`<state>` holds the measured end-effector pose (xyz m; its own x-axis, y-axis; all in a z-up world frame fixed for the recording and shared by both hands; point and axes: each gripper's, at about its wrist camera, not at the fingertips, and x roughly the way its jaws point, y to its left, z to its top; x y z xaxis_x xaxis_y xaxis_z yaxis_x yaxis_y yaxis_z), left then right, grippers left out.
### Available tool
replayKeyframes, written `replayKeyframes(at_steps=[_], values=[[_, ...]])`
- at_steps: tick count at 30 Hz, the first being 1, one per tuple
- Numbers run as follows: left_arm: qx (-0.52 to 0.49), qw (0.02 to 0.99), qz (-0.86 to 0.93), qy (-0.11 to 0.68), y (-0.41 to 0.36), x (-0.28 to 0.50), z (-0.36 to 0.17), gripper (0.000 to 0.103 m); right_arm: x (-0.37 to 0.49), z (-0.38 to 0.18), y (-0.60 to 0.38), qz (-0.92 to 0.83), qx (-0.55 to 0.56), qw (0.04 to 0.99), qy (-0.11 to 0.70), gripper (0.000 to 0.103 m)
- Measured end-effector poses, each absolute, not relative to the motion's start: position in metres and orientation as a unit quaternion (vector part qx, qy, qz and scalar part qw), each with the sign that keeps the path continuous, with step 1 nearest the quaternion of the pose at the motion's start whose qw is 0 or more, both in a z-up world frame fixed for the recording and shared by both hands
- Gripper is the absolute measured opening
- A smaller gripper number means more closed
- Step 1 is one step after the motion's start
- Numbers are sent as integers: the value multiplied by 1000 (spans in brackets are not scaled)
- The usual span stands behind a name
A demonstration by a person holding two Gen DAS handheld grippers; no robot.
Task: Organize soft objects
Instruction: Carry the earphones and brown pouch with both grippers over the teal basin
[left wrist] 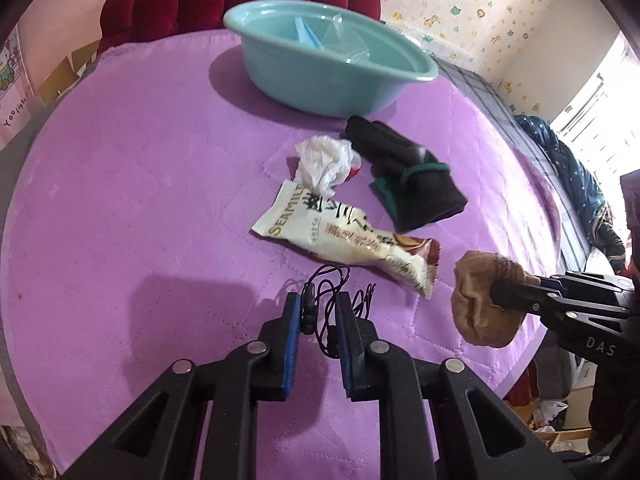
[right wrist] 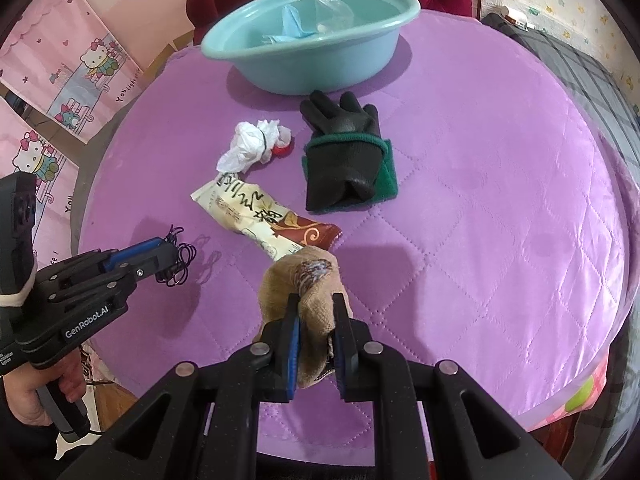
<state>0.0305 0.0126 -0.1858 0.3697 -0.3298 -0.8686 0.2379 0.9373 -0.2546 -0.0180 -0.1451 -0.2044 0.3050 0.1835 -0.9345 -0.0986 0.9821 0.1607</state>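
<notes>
The brown sock [right wrist: 304, 280] is all scrunched up, fuzzy, w/ a worn grey patch on top. It's up off the purple cover [right wrist: 480, 200], squeezed between the fingers of the right gripper [right wrist: 316, 300], near the front edge. Just behind it lies a snack packet [right wrist: 260, 220], white & brown. Past that sits a crumpled white plastic bag [right wrist: 250, 146] w/ a red bit beside it, and a black glove [right wrist: 344, 148] w/ a green cuff. Farthest back is a blue-green tub [right wrist: 308, 36] w/ blue & clear stuff inside. The left gripper [left wrist: 316, 300] is down low by a tangle of thin dark cord [left wrist: 332, 292]; its fingers are a little apart w/ the cord between them, can't tell if they pinch it.
</notes>
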Motion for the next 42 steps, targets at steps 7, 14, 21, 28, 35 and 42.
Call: replayKeyframes(at_steps=[7, 14, 21, 28, 35, 42], values=[[-38, 840, -171, 514, 10, 22, -163, 18, -18, -189, -144, 89, 34, 816, 570, 14], [-32, 847, -168, 504, 9, 19, -145, 18, -20, -176, -145, 89, 30, 820, 564, 14], [-27, 852, -167, 495, 4, 13, -123, 18, -18, -157, -148, 86, 29, 825, 557, 14], [-20, 859, -166, 484, -4, 13, -103, 18, -12, -138, -150, 83, 25, 832, 548, 14], [-14, 868, -161, 470, -10, 20, -82, 18, -2, -119, -150, 89, 17, 838, 538, 14], [-10, 874, -157, 460, -9, 32, -68, 19, 14, -99, -147, 94, 16, 844, 528, 14]])
